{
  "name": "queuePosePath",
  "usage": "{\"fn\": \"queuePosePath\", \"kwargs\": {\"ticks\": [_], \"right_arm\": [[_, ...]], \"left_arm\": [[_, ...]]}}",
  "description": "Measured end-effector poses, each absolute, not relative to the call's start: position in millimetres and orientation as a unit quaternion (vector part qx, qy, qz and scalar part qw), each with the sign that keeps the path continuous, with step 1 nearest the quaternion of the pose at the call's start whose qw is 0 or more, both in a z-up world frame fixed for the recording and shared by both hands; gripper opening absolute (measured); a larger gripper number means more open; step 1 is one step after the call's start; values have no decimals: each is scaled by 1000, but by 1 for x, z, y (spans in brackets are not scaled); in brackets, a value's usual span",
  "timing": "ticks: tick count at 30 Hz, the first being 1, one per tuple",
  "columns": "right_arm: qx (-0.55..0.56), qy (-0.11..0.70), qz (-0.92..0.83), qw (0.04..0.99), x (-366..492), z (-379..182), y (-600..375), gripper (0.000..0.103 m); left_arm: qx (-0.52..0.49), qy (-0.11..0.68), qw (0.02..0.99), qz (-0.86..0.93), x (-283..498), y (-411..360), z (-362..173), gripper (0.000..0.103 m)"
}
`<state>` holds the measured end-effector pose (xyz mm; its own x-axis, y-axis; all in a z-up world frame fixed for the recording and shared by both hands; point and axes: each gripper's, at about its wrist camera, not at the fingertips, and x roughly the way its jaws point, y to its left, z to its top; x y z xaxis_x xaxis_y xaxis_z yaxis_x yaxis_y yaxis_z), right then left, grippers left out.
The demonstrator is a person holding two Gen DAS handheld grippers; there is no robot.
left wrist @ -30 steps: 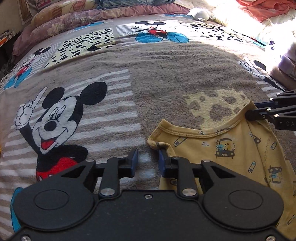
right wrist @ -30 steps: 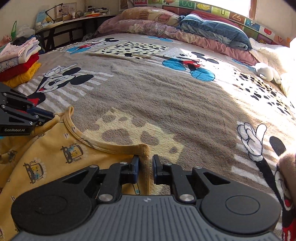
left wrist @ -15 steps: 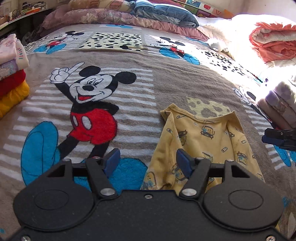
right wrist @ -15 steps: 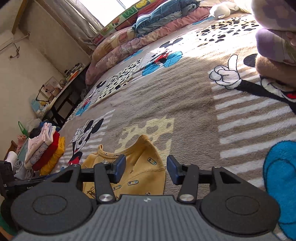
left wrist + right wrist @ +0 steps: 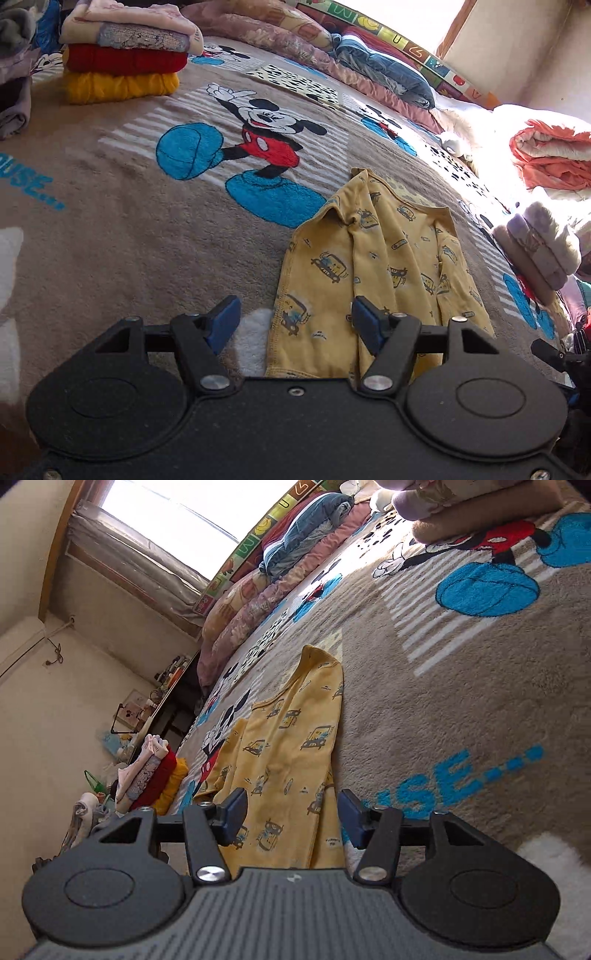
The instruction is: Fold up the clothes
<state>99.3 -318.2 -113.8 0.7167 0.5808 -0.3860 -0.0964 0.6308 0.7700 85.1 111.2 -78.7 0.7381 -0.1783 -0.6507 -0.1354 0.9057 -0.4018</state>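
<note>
A small yellow garment with car prints (image 5: 373,258) lies flat on the Mickey Mouse blanket (image 5: 129,221), neck end far from me. My left gripper (image 5: 295,325) is open and empty, hovering over the garment's near left hem. In the right wrist view the same garment (image 5: 288,738) lies lengthwise ahead. My right gripper (image 5: 291,818) is open and empty over its near end. The right gripper's tip also shows at the left wrist view's right edge (image 5: 550,352).
A stack of folded clothes, yellow, red and pale, (image 5: 125,55) sits at the far left of the bed. Another folded pile (image 5: 539,243) lies at the right, with an orange quilt (image 5: 554,155) behind. Pillows (image 5: 384,81) line the head of the bed.
Both grippers let go of the garment's shoulders, opened, and pulled back toward its lower hem. The garment now lies flat on the blanket.
</note>
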Motion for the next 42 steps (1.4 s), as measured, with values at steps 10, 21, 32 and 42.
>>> {"fn": "queuePosePath", "kwargs": {"ticks": [10, 21, 32, 42], "right_arm": [[326, 318, 192, 869, 70, -121, -301, 63], [286, 312, 194, 885, 65, -129, -290, 58], [264, 298, 204, 894, 66, -138, -284, 59], [282, 294, 209, 889, 70, -139, -289, 60]], "left_arm": [[-301, 374, 877, -13, 61, 126, -107, 58], [-349, 370, 861, -20, 64, 123, -116, 37], [-114, 332, 936, -12, 80, 82, -69, 9], [470, 153, 867, 61, 76, 9, -60, 9]]}}
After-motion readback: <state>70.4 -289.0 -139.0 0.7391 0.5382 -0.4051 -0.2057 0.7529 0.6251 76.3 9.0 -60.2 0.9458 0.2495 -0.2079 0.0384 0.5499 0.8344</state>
